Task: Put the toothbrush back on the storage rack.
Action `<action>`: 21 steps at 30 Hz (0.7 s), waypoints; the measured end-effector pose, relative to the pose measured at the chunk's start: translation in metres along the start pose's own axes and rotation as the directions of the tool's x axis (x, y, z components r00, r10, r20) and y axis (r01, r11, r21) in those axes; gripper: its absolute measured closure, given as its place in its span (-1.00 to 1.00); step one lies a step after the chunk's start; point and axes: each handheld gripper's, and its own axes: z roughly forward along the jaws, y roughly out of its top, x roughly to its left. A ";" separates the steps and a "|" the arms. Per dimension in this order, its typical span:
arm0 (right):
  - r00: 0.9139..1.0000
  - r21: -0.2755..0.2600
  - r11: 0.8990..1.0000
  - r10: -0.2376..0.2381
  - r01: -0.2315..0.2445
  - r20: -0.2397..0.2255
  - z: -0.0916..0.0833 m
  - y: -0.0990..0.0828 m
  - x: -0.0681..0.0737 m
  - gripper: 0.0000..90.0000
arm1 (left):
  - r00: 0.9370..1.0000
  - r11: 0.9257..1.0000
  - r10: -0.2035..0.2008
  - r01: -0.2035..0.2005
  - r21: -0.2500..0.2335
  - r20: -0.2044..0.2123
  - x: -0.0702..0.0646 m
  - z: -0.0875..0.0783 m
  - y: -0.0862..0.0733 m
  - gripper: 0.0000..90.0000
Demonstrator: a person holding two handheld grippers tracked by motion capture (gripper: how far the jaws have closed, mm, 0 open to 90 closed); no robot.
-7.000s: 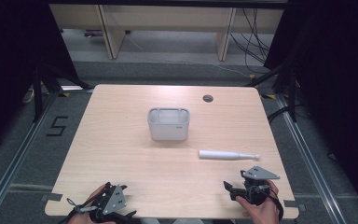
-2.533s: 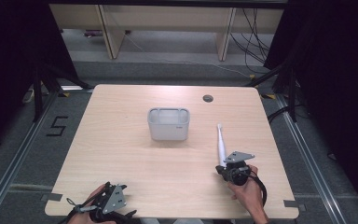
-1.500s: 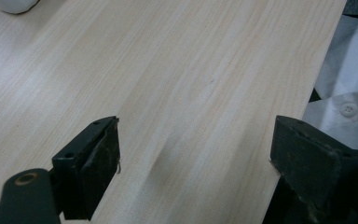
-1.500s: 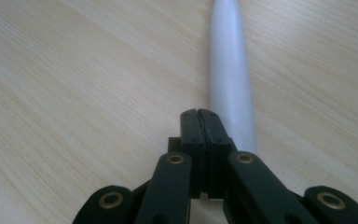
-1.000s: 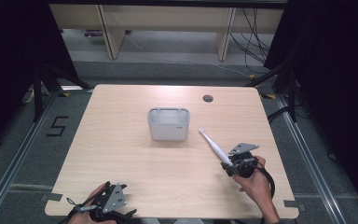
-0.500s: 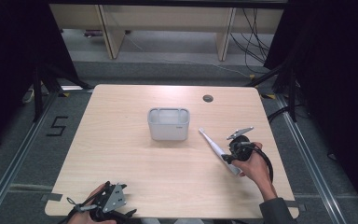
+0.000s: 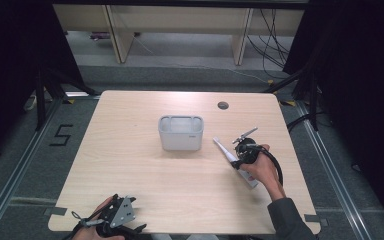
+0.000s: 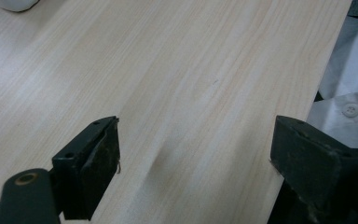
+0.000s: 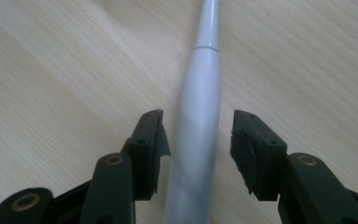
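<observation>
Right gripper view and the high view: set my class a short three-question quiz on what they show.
1. True or false: the pads of the right gripper press on the white toothbrush.
2. Where does the grey container stand relative to the toothbrush, seen from above? A) to its left B) to its right C) on top of it
3. What is between the left gripper jaws?

Key: 1 false, gaps show on both sides. 2 A. 3 Nothing; bare table.

A black numeral "5" [image 7: 61, 135] on the grey floor left of the table [image 7: 130, 175].
</observation>
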 end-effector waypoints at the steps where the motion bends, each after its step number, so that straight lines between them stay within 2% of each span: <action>1: 1.000 0.022 1.000 0.016 -0.016 0.000 0.001 0.002 0.001 0.20 | 1.000 1.000 0.002 -0.002 0.002 0.000 0.000 0.000 0.000 -0.66; 5: 1.000 0.043 0.999 0.024 -0.024 -0.004 0.005 0.007 0.001 0.22 | 1.000 1.000 0.008 -0.008 0.007 0.004 0.000 -0.001 0.000 -0.66; 6: 1.000 0.054 0.998 -0.014 0.013 0.001 0.009 0.011 -0.001 0.24 | 1.000 1.000 0.010 -0.010 0.007 -0.001 0.000 0.000 0.000 -0.66; 7: 1.000 0.060 0.998 -0.003 0.003 0.001 0.009 0.011 0.000 0.25 | 1.000 1.000 0.007 -0.007 0.007 -0.003 0.000 0.000 0.000 -0.66; 9: 1.000 0.068 0.998 -0.018 0.017 0.001 0.012 0.014 -0.003 0.27 | 1.000 1.000 0.012 -0.012 0.011 0.005 0.001 -0.001 0.000 -0.66; 10: 1.000 0.084 0.996 -0.005 0.005 -0.003 0.014 0.015 -0.002 0.28 | 1.000 1.000 0.009 -0.009 0.007 0.004 0.000 -0.001 0.000 -0.66; 13: 1.000 0.098 0.995 -0.016 0.016 -0.002 0.017 0.017 -0.004 0.30 | 1.000 1.000 0.013 -0.014 0.012 0.004 0.000 -0.001 0.000 -0.66; 16: 1.000 0.125 0.992 -0.025 0.026 -0.008 0.020 0.020 -0.004 0.36 | 1.000 1.000 -0.001 0.001 -0.004 0.002 -0.001 0.000 0.000 -0.66; 17: 1.000 0.135 0.991 -0.010 0.011 -0.011 0.020 0.020 -0.003 0.37 | 1.000 1.000 0.002 -0.002 0.002 0.001 0.000 0.000 0.000 -0.66; 18: 1.000 0.137 0.990 -0.014 0.015 -0.014 0.021 0.021 -0.003 0.37 | 1.000 1.000 0.010 -0.010 0.010 -0.001 0.000 0.000 0.000 -0.66; 21: 1.000 0.159 0.987 -0.017 0.018 -0.009 0.024 0.023 -0.003 0.42 | 1.000 1.000 0.000 0.000 0.002 0.006 -0.001 0.000 0.000 -0.66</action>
